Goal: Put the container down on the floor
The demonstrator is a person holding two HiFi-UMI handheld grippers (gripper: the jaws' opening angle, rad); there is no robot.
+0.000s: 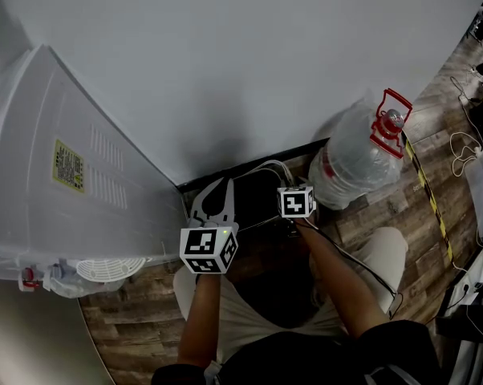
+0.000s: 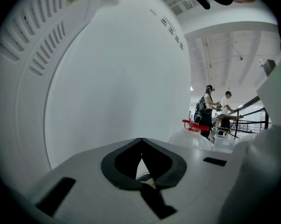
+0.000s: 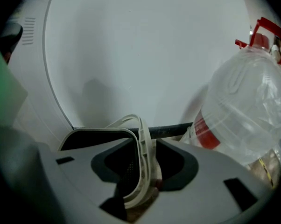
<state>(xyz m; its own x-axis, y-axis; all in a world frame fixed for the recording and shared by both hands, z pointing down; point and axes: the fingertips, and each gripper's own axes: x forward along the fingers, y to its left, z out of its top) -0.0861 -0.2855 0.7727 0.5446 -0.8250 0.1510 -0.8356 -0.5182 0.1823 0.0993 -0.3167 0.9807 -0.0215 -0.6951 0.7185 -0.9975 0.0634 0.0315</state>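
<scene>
Could snag the container [image 3: 94, 130], loose between the open right gripper [image 3: 145, 146] jaws, and tip it, with left gripper [image 2: 141, 141] jaws shut.

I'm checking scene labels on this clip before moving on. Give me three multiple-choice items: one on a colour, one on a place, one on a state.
1. What colour is the label on the big white appliance?
A. Blue
B. Yellow
C. Green

2. Where is the large clear plastic bottle with the red cap?
A. On the wood-plank floor against the white wall, right of the dark container with the pale rim in the head view
B. On top of the appliance
C. Inside the container

3. How do the right gripper's jaws stand?
A. Shut, nothing between
B. Apart, the container's rim between them
C. Clamped on the bottle's handle

Answers:
1. B, the rectangle beside the vent slots is yellow.
2. A, it leans at the wall's foot.
3. B, the right gripper view shows the rim in the gap.
</scene>
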